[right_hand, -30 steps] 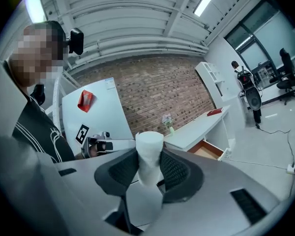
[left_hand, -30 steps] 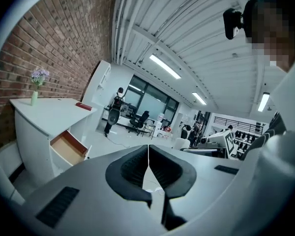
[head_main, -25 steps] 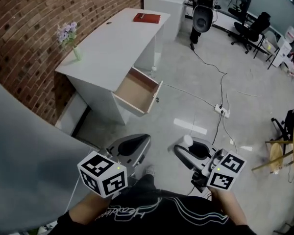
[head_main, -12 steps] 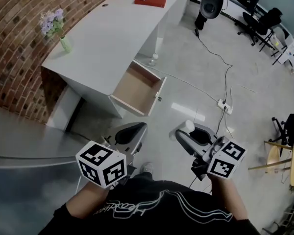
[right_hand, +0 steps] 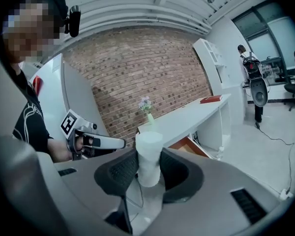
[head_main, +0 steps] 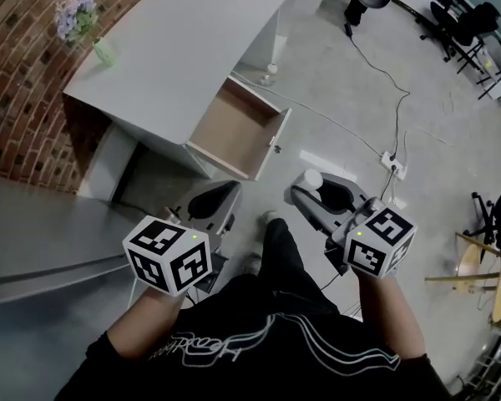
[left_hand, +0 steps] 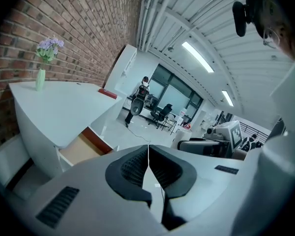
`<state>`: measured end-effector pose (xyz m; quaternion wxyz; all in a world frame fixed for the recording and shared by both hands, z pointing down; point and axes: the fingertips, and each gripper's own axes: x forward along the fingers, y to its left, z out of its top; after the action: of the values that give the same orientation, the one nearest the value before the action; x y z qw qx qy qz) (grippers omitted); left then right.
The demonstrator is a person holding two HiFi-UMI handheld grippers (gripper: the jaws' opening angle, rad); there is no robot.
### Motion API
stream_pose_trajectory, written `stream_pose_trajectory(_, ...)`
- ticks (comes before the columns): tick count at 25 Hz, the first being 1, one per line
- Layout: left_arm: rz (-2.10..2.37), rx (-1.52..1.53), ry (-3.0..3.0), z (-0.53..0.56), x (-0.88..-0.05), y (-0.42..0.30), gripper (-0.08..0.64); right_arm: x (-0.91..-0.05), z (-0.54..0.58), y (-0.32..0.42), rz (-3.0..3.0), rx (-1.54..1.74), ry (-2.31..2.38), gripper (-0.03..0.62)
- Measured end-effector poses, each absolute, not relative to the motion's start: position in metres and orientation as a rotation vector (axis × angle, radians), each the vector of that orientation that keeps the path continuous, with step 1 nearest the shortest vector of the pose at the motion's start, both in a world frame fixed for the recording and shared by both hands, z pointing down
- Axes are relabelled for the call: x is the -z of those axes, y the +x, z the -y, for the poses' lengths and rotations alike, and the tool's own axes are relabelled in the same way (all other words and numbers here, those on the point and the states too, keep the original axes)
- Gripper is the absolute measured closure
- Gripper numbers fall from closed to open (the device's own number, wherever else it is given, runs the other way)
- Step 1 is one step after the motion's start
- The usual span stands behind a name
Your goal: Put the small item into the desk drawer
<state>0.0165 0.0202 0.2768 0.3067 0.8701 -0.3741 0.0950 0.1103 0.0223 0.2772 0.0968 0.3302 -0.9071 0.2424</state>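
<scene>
Since the right claw (head_main: 313,189) grips it, the item (head_main: 311,178) (white) half shows.

The desk (head_main: 167,57) is smooth matt white, its drawer (head_main: 234,128) pale wood inside. The wall (head_main: 17,82) is rough brick, the floor (head_main: 351,90) glossy. The small item (right_hand: 148,156) looks matt white.

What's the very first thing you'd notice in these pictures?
Probably the wooden drawer, pulled wide open from the white desk just ahead of the person. Next comes the small white tube pinched in the right tool, while the left tool beside it is shut and empty. Purple flowers stand on the desk's corner by the brick wall.
</scene>
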Motion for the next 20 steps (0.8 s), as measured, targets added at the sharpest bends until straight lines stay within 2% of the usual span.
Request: stream_pose_trajectory(20,1.127,-0.308,2.068,0.099,-0.371,-0.003,0.534,-0.388,0.138,0.063,2.54,-0.672,0.62,0.446)
